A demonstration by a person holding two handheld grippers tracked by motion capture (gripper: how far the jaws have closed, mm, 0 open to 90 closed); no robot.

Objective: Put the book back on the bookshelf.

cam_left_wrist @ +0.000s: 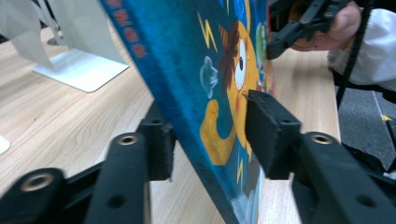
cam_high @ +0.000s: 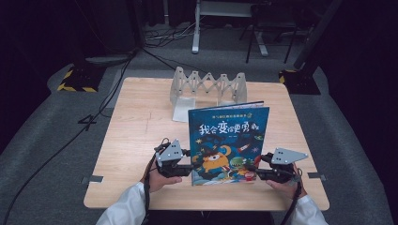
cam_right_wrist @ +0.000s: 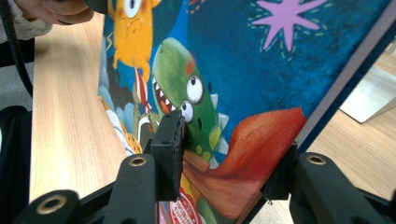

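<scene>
In the high view, a picture book [cam_high: 229, 143] is held upright near the front edge of the table [cam_high: 136, 126], its blue cover facing the person. It is gripped low at both side edges: the left gripper [cam_high: 187, 167] at its lower left corner, the right gripper [cam_high: 256, 171] at its lower right. Whether its bottom edge rests on the table or is lifted just clear cannot be told. Behind it, toward the back edge, a white folding book rack [cam_high: 207, 87] stands with nothing seen in its slots. The pickup is judged done, while the carry to the rack and the placing between its dividers appear to be left.

In the left gripper view, the book [cam_left_wrist: 196, 79] is seen edge-on and tilted, with the left gripper [cam_left_wrist: 208, 135] set across its lower part. One pad lies against the back cover and the other against the front, so the jaws are judged clamped on the book. A foot of the rack [cam_left_wrist: 79, 70] is seen beyond, well apart.

In the right gripper view, the cover [cam_right_wrist: 261, 74] is crossed by the right gripper [cam_right_wrist: 224, 154]; one pad is pressed on the dinosaur drawing, the other sits behind the far edge. These jaws too are clamped on the book.
</scene>
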